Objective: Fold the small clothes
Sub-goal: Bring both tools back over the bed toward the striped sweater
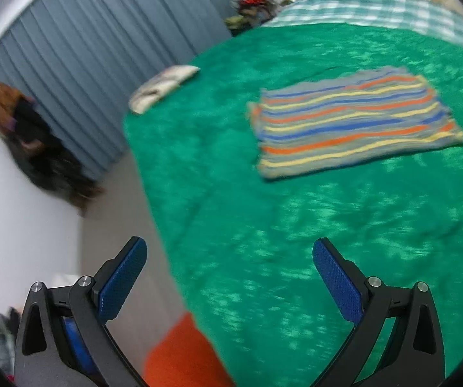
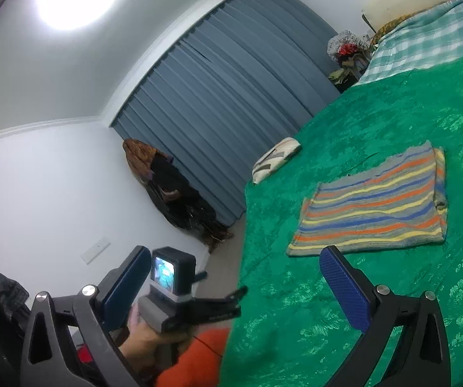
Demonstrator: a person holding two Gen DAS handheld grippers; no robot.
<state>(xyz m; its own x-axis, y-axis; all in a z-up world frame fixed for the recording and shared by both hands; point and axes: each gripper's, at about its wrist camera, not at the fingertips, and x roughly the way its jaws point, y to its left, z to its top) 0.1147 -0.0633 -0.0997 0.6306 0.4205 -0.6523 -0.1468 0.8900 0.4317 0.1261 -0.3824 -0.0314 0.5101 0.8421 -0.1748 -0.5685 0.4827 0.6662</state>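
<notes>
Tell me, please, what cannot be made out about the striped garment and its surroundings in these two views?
- Striped garment: motion blur in the left wrist view hides its edges and layers.
- Its underside: hidden against the green bedspread in both views.
- Pale folded item near the bed's edge: too small to identify.
- Bundle beyond the bed: too small to identify.

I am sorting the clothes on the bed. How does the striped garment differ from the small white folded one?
The striped garment is larger and multicoloured; the white folded piece is smaller, pale with dark marks. The striped garment lies toward the middle of the green bedspread; the white piece sits at its edge beside the curtain. Both rest flat, untouched by either gripper.
</notes>
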